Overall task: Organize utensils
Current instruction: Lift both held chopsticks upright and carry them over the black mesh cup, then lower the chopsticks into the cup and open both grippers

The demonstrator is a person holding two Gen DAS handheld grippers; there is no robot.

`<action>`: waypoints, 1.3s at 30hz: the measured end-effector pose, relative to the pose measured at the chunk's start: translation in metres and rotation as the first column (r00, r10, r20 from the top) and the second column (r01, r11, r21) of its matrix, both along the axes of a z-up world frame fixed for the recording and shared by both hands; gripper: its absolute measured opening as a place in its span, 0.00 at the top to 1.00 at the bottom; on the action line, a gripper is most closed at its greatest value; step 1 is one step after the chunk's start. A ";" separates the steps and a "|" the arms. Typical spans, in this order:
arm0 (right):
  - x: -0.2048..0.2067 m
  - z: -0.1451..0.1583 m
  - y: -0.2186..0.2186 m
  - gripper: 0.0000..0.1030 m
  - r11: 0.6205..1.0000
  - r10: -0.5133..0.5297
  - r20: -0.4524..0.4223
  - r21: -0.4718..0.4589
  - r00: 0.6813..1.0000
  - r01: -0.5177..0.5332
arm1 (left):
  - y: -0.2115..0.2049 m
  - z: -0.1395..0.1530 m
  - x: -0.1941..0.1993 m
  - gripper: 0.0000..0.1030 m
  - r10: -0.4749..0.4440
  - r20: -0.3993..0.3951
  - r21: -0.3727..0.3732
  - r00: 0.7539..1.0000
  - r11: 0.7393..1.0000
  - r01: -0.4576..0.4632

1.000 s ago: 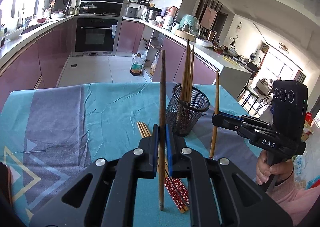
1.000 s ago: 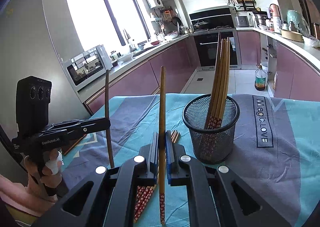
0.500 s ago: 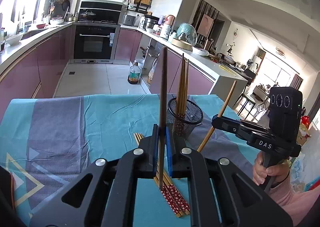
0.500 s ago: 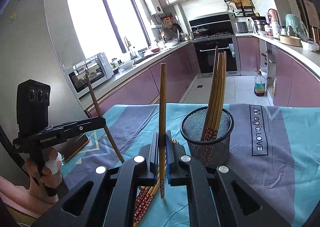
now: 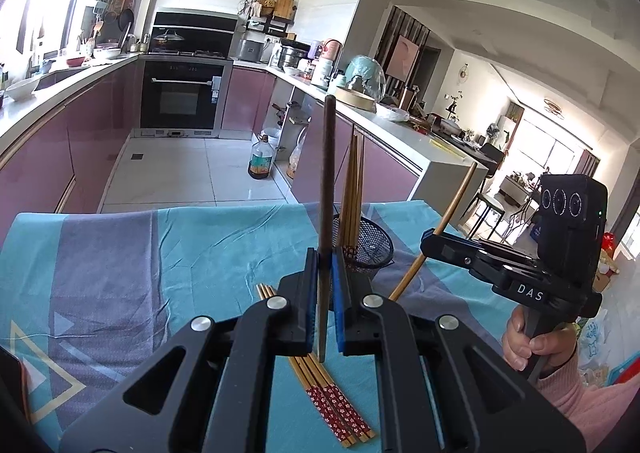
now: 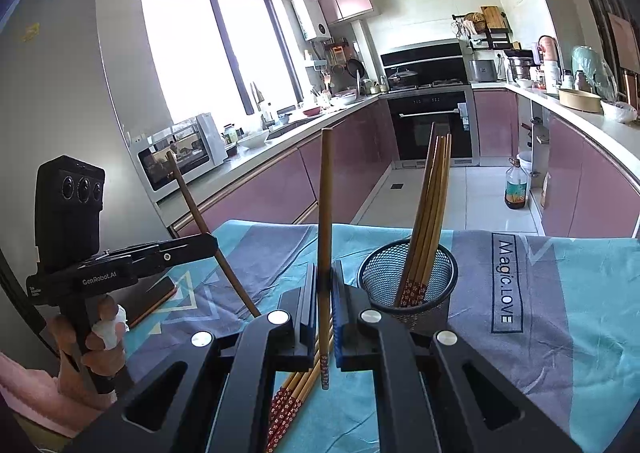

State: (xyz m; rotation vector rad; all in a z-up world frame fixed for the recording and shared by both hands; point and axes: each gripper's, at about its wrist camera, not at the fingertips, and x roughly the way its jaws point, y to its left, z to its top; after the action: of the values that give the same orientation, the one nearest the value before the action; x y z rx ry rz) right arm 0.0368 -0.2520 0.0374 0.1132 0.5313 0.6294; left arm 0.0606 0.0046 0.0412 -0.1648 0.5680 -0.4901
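Tablecloth teal with grey-purple bands, pale triangle outlines at 8 o'clock. Mesh cup black. Loose chopsticks tan, red ends with white flowers. Left gripper's chopstick dark brown. Gripper pads blue, bodies black. Sleeve pink. Cabinets mauve.

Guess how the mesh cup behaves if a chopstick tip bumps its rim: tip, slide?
The mesh cup is probably light: open wire mesh, only a few chopsticks inside. They stand tall and lean to one side, so a rim bump may well tip it. It sits on wrinkled cloth, so it likely slides little; tipping seems likelier.
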 end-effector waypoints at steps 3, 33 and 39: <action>0.000 0.004 -0.001 0.95 1.000 -0.004 0.013 -0.005 1.000 0.004 | -0.003 0.003 0.002 0.93 -0.010 0.004 -0.003 1.000 1.000 0.010; 0.017 0.053 -0.023 0.95 0.997 -0.077 0.143 -0.018 0.987 0.081 | -0.034 0.051 0.039 0.93 -0.063 0.120 -0.004 0.991 0.998 0.064; 0.022 0.060 -0.028 0.95 0.995 -0.092 0.168 -0.015 0.981 0.096 | -0.041 0.059 0.038 0.93 -0.075 0.147 -0.003 0.986 0.997 0.077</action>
State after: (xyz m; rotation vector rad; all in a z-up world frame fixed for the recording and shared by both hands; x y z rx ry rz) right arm 0.0585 -0.2802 0.0974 0.0629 0.3683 0.5352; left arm 0.0985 -0.0369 0.0998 -0.1140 0.4292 -0.5738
